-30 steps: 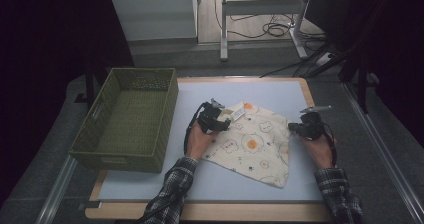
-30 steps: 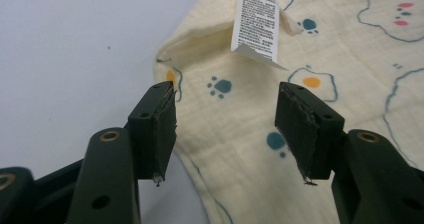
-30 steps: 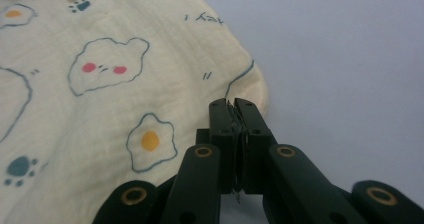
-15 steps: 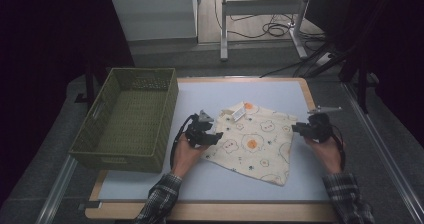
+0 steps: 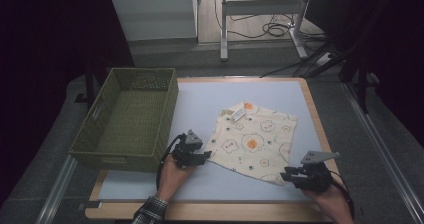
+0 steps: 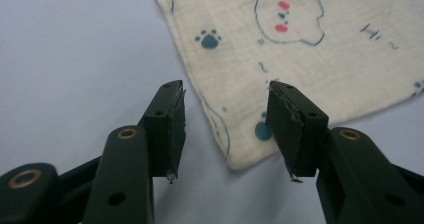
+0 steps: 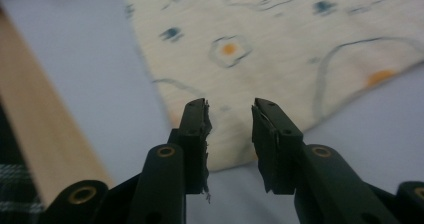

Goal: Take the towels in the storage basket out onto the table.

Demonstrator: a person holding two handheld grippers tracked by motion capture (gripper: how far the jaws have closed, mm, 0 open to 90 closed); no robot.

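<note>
Our left gripper (image 6: 227, 134) has been closing, jaws still apart around the near left corner of the printed cloth (image 5: 256, 140), gripping nothing. Our right gripper (image 7: 230, 144) has been opening, straddling the near right corner. The cloth lies flat on the table (image 5: 210, 99) beside the basket (image 5: 125, 129). Closing too high could miss the thin fabric.

Both hands now sit nearer the person's edge of the surface than a second ago; the left claw (image 5: 204, 155) is off the cloth's (image 5: 255, 141) top left and at its near left corner, jaws closing in with that corner between them; the right claw (image 5: 286, 174) has left the right edge for the near right corner, jaws opening around it.
</note>
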